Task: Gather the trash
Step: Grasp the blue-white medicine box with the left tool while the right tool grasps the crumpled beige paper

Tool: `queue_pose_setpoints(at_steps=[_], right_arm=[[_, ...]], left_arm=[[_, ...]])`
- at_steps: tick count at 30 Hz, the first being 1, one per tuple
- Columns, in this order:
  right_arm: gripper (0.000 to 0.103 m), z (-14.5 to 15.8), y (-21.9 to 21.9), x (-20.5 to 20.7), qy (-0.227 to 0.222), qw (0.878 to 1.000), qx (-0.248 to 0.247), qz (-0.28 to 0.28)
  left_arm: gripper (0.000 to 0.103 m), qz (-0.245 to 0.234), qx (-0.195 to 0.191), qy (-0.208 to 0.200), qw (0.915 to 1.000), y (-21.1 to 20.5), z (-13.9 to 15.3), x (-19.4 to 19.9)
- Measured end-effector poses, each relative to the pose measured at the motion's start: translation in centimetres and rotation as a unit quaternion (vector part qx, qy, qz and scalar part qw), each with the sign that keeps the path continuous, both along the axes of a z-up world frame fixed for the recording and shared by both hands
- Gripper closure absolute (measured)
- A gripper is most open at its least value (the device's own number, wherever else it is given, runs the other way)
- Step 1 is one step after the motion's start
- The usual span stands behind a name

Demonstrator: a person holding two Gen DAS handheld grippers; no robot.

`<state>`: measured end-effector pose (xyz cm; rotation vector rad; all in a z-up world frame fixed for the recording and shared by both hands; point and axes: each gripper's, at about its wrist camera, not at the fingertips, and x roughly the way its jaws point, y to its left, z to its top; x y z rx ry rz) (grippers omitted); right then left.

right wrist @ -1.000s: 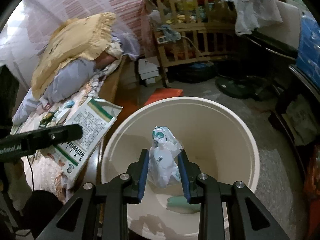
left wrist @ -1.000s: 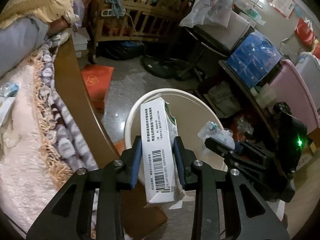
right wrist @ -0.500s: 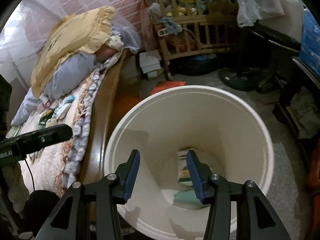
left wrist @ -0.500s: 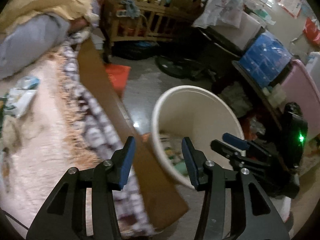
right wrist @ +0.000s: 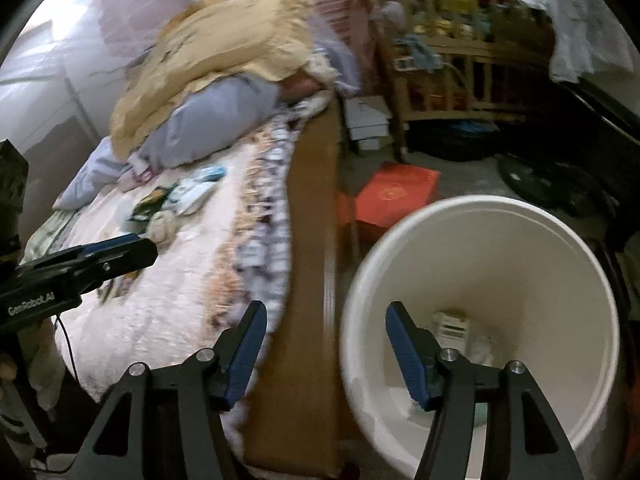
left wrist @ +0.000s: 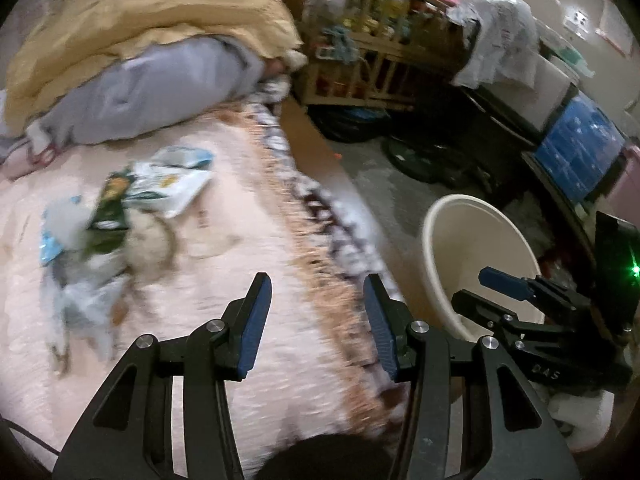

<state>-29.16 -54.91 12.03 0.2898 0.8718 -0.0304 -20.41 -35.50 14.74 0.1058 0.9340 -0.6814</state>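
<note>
L gripper (left wrist: 314, 316) empty, jaws apart, over bed (left wrist: 240, 360). R gripper (right wrist: 326, 344) empty, jaws opening, at bin (right wrist: 480, 208) rim. Trash (left wrist: 120, 208) piled mid-bed. Risks: soft wrappers slip from pads; jaws snag blanket fringe (left wrist: 316, 240); bin knocked.

Ahead of the left gripper (left wrist: 314, 320) bare pink blanket (left wrist: 224, 272) is seen, nothing standing between its parted jaws. Further ahead and to its left, the way is taken up by scattered wrappers (left wrist: 132, 200). To its right stands the white bin (left wrist: 476, 268), with the right gripper (left wrist: 500, 280) reaching across it. The bin's mouth lies unblocked under the opening right jaws, nothing between them.
</note>
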Motion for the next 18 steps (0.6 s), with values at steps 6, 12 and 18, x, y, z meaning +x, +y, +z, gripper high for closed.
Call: queue_pose_setpoints(at_steps=[6,12,18], right_arm=[[0.043,0.2,4.5,2.7,-0.001,0.999,0.004,0.049],[0.043,0.3,9.3,5.5,0.005,0.995,-0.004,0.104],[0.043,-0.3,13.3,7.8,0.022,0.987,-0.019,0.157]], left_arm=[[0.057,0.053,0.003,0.005,0.9986,5.8,-0.3,1.7],[0.057,0.110,0.012,0.006,0.9938,12.1,-0.8,3.5],[0.057,0.176,0.023,0.018,0.9839,18.4,-2.1,6.1]])
